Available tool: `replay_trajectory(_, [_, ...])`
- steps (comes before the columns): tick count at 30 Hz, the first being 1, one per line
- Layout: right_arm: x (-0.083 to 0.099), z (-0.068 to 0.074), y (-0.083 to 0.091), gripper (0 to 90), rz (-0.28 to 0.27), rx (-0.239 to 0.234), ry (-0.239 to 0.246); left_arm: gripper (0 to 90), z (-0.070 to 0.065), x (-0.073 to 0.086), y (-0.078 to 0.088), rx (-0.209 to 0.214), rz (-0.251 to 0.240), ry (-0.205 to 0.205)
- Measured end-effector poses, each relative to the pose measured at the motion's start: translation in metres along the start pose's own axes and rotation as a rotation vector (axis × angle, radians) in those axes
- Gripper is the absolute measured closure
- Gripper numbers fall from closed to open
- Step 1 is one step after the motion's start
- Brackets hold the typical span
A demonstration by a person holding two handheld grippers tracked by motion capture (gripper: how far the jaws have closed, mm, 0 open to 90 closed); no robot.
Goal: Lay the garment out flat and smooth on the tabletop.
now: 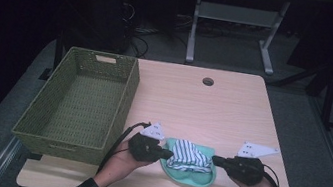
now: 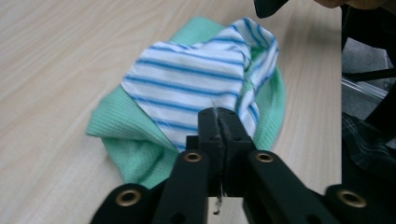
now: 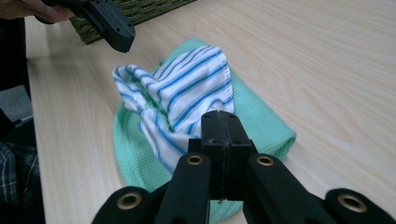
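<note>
Near the tabletop's (image 1: 233,109) front edge, left claw (image 1: 168,153) and right claw (image 1: 216,159) each clenched on the striped cloth (image 1: 188,155) atop the green cloth (image 1: 191,179); wicker basket (image 1: 125,98) not yet loaded

The right tool (image 3: 219,122) has its two black jaws pressed together, their tips at the near edge of a blue-and-white striped cloth (image 3: 180,100). That cloth lies bunched on a mint green cloth (image 3: 261,123), which spreads flat on the pale wooden surface (image 3: 327,60). At the upper left, the left tool (image 3: 114,28) hangs above the surface, with a woven green basket (image 3: 140,11) behind it.
</note>
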State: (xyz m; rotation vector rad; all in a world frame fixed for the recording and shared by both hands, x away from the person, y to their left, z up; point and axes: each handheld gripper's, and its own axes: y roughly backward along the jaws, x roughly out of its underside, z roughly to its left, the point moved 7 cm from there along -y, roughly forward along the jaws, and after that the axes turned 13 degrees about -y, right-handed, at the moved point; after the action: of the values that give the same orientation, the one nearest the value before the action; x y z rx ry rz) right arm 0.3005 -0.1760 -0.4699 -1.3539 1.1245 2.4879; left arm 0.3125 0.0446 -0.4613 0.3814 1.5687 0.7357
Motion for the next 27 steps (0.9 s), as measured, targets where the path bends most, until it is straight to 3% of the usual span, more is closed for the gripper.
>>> replay_trajectory(8, [-0.010,-0.003,-0.019,89.6,0.012,-0.005,0.004,89.5,0.014,-0.005,-0.016,0.004,-0.018,0.036])
replay_trajectory(14, [-0.001,0.007,-0.022,89.6,0.051,-0.024,0.011,89.3,0.007,0.000,-0.023,0.027,-0.009,0.030])
replay_trajectory(20, [0.013,0.007,-0.023,89.6,0.085,-0.025,0.012,89.3,-0.001,0.005,-0.030,0.056,0.005,0.022])
replay_trajectory(27, [0.025,0.009,-0.025,89.6,0.112,-0.042,0.004,89.3,-0.010,0.012,-0.042,0.070,0.057,-0.005])
